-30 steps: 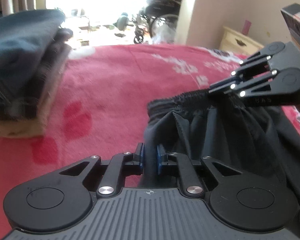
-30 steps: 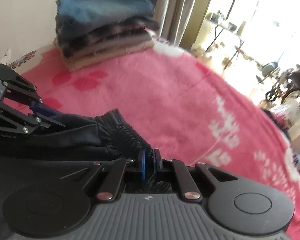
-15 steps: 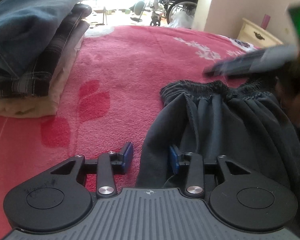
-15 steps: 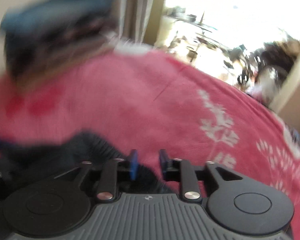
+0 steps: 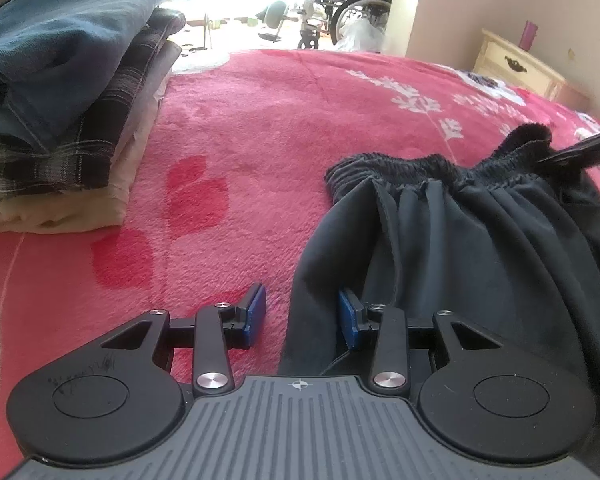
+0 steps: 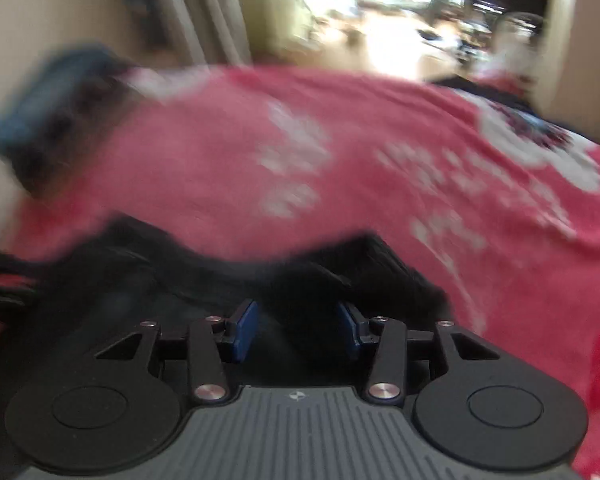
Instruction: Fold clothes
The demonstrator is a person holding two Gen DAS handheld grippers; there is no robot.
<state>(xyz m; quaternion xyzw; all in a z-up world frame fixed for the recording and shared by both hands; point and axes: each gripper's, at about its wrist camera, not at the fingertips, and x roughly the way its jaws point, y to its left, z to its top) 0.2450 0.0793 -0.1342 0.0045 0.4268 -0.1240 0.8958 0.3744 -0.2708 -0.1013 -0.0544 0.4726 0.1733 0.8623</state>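
Taking the dark trousers (image 5: 472, 248) as the landmark and reading the left wrist view from its left edge: well off to their left, on the pink floral blanket (image 5: 284, 120), stands a pile of folded clothes (image 5: 60, 92), a blue garment on top, a plaid one under it, pale cloth at the bottom. Bare blanket lies between that pile and the trousers.

Next comes the left gripper (image 5: 302, 316), its blue-padded jaws standing apart. They straddle the trousers' left side edge: one pad sits over the blanket just clear of the cloth, the other over the dark fabric itself. Nothing is pinched.

The trousers lie on the blanket with the gathered elastic waistband (image 5: 432, 166) at the far end, so their long axis runs away from the left gripper, waistband ahead and the rest of the cloth passing below the frame towards the person. How many layers lie there I cannot tell.

At the trousers' right end, a dark tip of the right gripper (image 5: 584, 148) reaches in by the raised waistband corner. In the blurred right wrist view its jaws (image 6: 296, 326) are also apart, with black cloth bunched just ahead of them; whether they touch it is unclear.

By my judgement the left gripper is nearer the side edge, the right nearer the waistband corner.
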